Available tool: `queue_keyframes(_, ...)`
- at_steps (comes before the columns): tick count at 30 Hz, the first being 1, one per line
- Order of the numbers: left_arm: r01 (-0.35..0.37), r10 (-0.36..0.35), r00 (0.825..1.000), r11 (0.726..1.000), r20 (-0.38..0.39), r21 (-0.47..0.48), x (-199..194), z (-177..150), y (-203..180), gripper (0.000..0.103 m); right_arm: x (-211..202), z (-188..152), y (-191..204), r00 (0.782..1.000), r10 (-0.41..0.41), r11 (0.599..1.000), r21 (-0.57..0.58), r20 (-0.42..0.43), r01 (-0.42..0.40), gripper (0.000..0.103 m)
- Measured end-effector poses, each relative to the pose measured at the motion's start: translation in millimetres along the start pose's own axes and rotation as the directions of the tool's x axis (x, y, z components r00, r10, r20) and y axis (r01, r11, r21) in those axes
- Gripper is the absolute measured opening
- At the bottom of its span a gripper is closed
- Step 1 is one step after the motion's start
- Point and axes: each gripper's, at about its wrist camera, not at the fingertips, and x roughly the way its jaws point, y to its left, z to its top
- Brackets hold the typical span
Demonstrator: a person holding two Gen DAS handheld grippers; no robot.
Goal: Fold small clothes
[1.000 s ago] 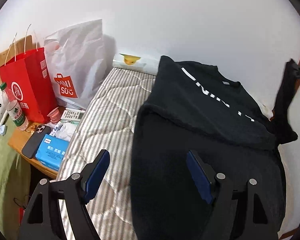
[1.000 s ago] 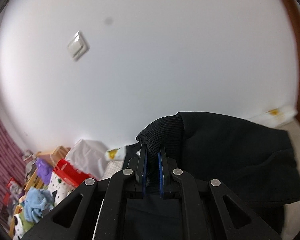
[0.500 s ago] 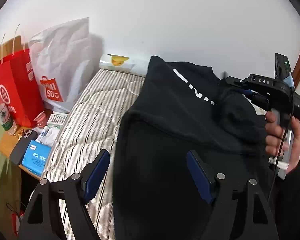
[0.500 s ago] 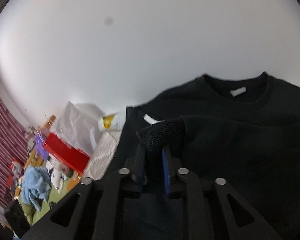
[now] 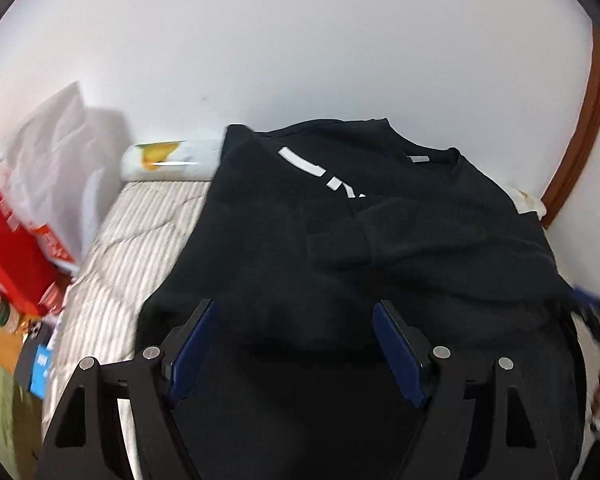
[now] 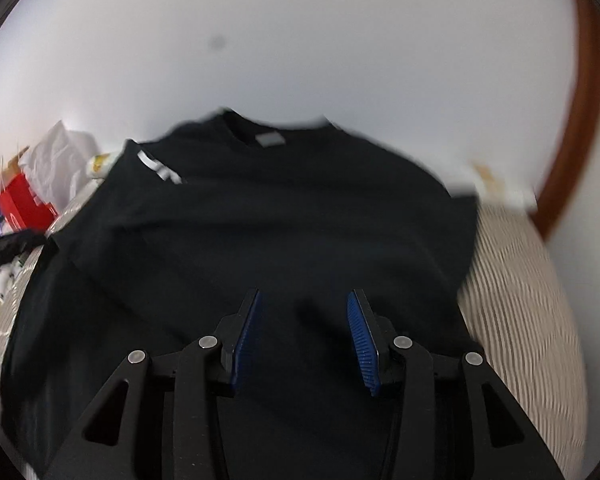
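Black sweatshirt (image 5: 300,240) lies flat on the bed (image 5: 140,240) with one sleeve (image 5: 440,232) folded across its chest, both left gripper (image 5: 296,344) and right gripper (image 6: 306,336) jaws wide, empty, poised for next fold.

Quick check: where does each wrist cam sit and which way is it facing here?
Left wrist: on the left gripper, looking along its open fingers over the black sweatshirt toward the wall; the other hand blurs at the right edge.
Right wrist: on the right gripper, fingers apart, facing the same sweatshirt and collar.
Shared: sweatshirt, striped mattress, red bag, wall.
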Motion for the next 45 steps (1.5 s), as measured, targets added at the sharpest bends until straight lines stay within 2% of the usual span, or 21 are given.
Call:
queue_keyframes(2, 0.014, -0.014, 1.000, 1.000, -0.019, -0.006, 22.0, 10.8, -8.3, 0.077, -2.6, -17.8, -25.3, 1.000, 0.023, 0.998, 0.063, -0.020, -0.021, 0.044)
queue_keyframes(4, 0.026, -0.027, 0.999, 1.000, -0.030, -0.016, 42.0, 19.2, -14.4, 0.072, -6.3, -29.4, -47.4, 0.999, 0.051, 0.991, 0.129, -0.020, -0.048, 0.044)
queue_keyframes(5, 0.024, -0.024, 0.999, 1.000, -0.033, -0.017, 48.5, 21.2, -17.2, 0.067, -6.5, -34.3, -57.5, 0.998, 0.066, 0.985, 0.161, -0.018, -0.062, 0.044)
queue_keyframes(7, -0.005, 0.004, 1.000, 1.000, -0.028, -0.023, 66.3, 28.6, -21.0, 0.066, -7.2, -39.6, -72.7, 0.996, 0.085, 0.975, 0.210, -0.017, -0.080, 0.044)
queue_keyframes(9, -0.019, 0.018, 0.999, 0.999, -0.038, -0.035, 83.7, 32.7, -23.1, 0.062, -3.8, -42.4, -71.9, 0.997, 0.081, 0.975, 0.209, -0.009, -0.078, 0.044)
queue_keyframes(11, -0.016, 0.014, 0.997, 1.000, -0.072, -0.027, 98.4, 33.1, -26.8, 0.058, -1.8, -42.1, -72.0, 0.999, 0.041, 0.983, 0.181, 0.005, -0.041, 0.044)
queue_keyframes(12, -0.021, 0.020, 0.997, 1.000, -0.074, -0.019, 101.5, 32.5, -28.8, 0.057, -1.9, -40.8, -71.0, 1.000, -0.011, 0.988, 0.156, 0.015, 0.009, 0.044)
queue_keyframes(14, -0.048, 0.049, 0.998, 0.999, -0.043, 0.009, 104.1, 30.0, -35.4, 0.055, -3.2, -36.9, -70.2, 0.994, -0.099, 0.988, 0.124, 0.039, 0.093, 0.044)
queue_keyframes(16, -0.053, 0.053, 0.998, 0.998, -0.030, 0.023, 105.1, 30.4, -39.0, 0.048, -1.2, -34.2, -71.3, 0.984, -0.169, 0.982, 0.091, 0.060, 0.163, 0.044)
queue_keyframes(18, -0.051, 0.052, 0.998, 0.999, -0.026, 0.018, 106.9, 32.4, -39.7, 0.038, 8.6, -33.2, -73.1, 0.984, -0.176, 0.983, 0.057, 0.042, 0.173, 0.045)
queue_keyframes(19, -0.059, 0.060, 0.998, 0.998, -0.018, 0.020, 106.9, 33.3, -41.1, 0.037, 14.7, -32.9, -74.5, 0.983, -0.182, 0.983, 0.046, 0.026, 0.181, 0.045)
queue_keyframes(20, -0.068, 0.068, 0.998, 0.997, -0.015, 0.027, 107.1, 34.7, -42.3, 0.029, 22.6, -33.1, -75.3, 0.981, -0.192, 0.981, 0.036, 0.005, 0.192, 0.045)
queue_keyframes(21, -0.075, 0.076, 0.997, 0.996, -0.013, 0.046, 107.7, 36.4, -44.4, 0.011, 32.7, -32.9, -76.1, 0.978, -0.209, 0.977, 0.033, -0.026, 0.210, 0.045)
queue_keyframes(22, -0.070, 0.071, 0.997, 0.996, -0.017, 0.051, 107.8, 39.1, -45.6, 0.011, 38.6, -31.8, -77.3, 0.975, -0.218, 0.975, 0.040, -0.040, 0.220, 0.044)
queue_keyframes(24, -0.046, 0.046, 0.999, 0.999, -0.004, 0.028, 101.4, 46.0, -44.9, 0.009, 39.6, -27.4, -79.1, 0.973, -0.229, 0.972, 0.055, -0.026, 0.230, 0.014)
queue_keyframes(27, 0.002, -0.003, 0.997, 1.000, 0.078, 0.013, 72.8, 59.7, -43.4, 0.009, 20.4, -19.9, -80.8, 0.974, -0.220, 0.972, 0.093, 0.061, 0.214, 0.012)
queue_keyframes(31, 0.023, -0.022, 0.988, 1.000, 0.153, -0.003, 30.8, 82.7, -33.2, 0.009, -11.2, -14.0, -73.8, 0.965, -0.208, 0.975, 0.111, 0.161, 0.192, 0.011)
queue_keyframes(37, -0.047, 0.052, 0.968, 0.999, 0.244, -0.026, -14.2, 103.7, -1.6, 0.008, -38.6, -2.7, -39.8, 0.958, -0.147, 0.989, 0.032, 0.244, 0.144, 0.011)
queue_keyframes(41, -0.086, 0.098, 0.975, 0.994, 0.202, -0.068, -5.5, 95.1, 30.5, 0.009, -29.0, -9.9, -15.4, 0.968, -0.131, 0.988, -0.050, 0.215, 0.145, 0.011)
queue_keyframes(45, -0.069, 0.080, 0.992, 0.992, 0.099, -0.107, 24.1, 69.5, 51.4, 0.009, -3.0, -26.2, -7.4, 0.979, -0.159, 0.982, -0.087, 0.127, 0.170, 0.015)
